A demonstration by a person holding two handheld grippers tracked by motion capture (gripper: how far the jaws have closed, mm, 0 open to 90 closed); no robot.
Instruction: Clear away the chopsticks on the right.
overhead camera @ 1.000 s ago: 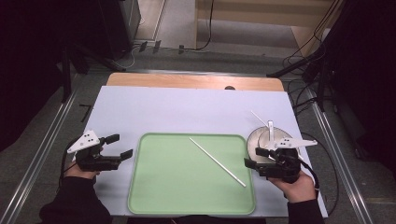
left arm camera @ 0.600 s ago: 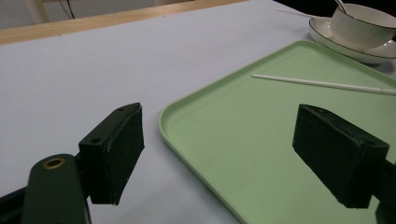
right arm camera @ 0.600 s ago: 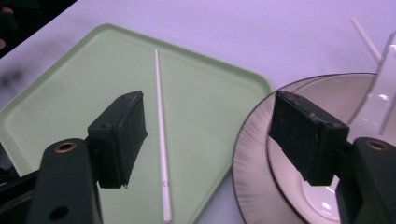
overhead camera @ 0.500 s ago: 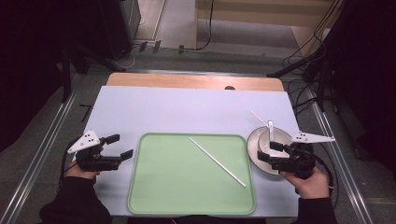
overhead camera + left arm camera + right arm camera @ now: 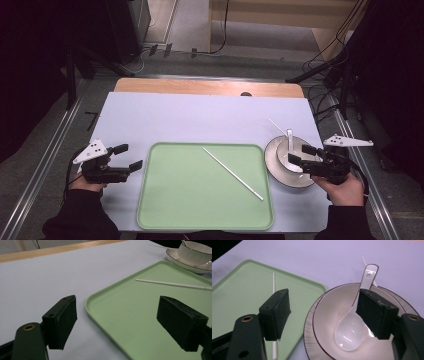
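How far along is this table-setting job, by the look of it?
Done: one chopstick lies on the green tray. In hand: nothing; the right gripper hovers open over the bowl holding a spoon. Left: bowl, saucer and second chopstick sit off the tray.

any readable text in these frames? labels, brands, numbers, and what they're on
None: no words, brands, numbers or signs can be read.
Green tray: plain.
Bowl, saucer and spoon: only a dark rim line, no print.
White stick: unmarked.
Left gripper and right gripper: no lettering visible.
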